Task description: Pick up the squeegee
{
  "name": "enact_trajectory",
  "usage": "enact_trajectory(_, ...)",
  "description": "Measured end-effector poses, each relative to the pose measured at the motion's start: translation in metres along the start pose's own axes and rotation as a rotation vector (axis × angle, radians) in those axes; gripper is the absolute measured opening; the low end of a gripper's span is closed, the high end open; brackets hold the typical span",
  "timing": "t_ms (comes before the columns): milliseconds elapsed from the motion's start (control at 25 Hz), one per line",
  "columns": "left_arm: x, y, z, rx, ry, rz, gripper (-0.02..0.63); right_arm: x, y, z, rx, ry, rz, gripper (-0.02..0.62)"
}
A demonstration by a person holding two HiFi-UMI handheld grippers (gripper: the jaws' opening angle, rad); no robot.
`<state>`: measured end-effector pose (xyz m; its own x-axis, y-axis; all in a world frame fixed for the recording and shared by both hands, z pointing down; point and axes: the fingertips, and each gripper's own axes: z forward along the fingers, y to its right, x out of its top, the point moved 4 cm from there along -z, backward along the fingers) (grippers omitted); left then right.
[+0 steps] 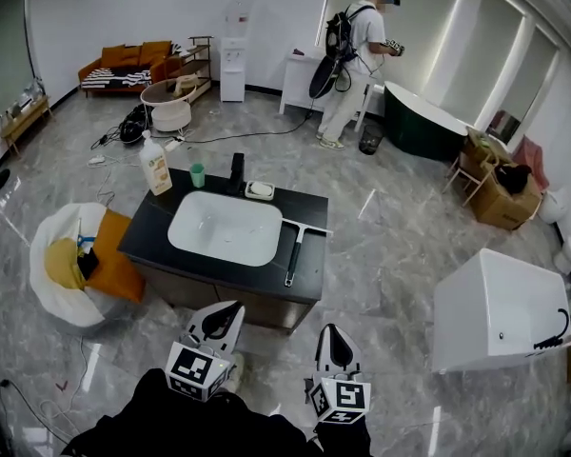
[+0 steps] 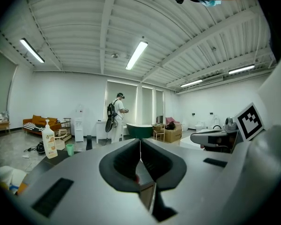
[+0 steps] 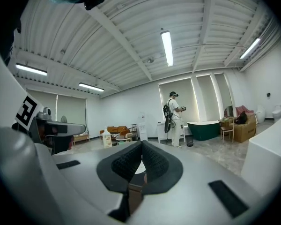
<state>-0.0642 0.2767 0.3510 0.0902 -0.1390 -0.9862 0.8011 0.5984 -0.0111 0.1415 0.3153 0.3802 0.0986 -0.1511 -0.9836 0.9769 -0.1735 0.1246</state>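
Squeegee: slim dark handle, pale straight blade forming a T. It lies flat on the matte black countertop, just right of the glossy white rounded-rectangle basin, blade end farthest from the grippers.

Left gripper and right gripper: ribbed black pads pressed together, nothing between them. Both are short of the vanity.

Behind the basin: pump bottle, green cup, black tap, soap dish.

White boxy tub stands to the right. Floor is grey marbled tile. A person stands beside a dark green bathtub at the far wall.
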Motion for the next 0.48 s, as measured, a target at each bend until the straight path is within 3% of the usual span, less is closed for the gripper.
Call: enact_trajectory(480, 0.007, -0.099, 0.095, -0.090, -0.054, 0.000, 0.025, 0.013, -0.008, 0.124, -0.084, -0.026, 0.021, 0.015)
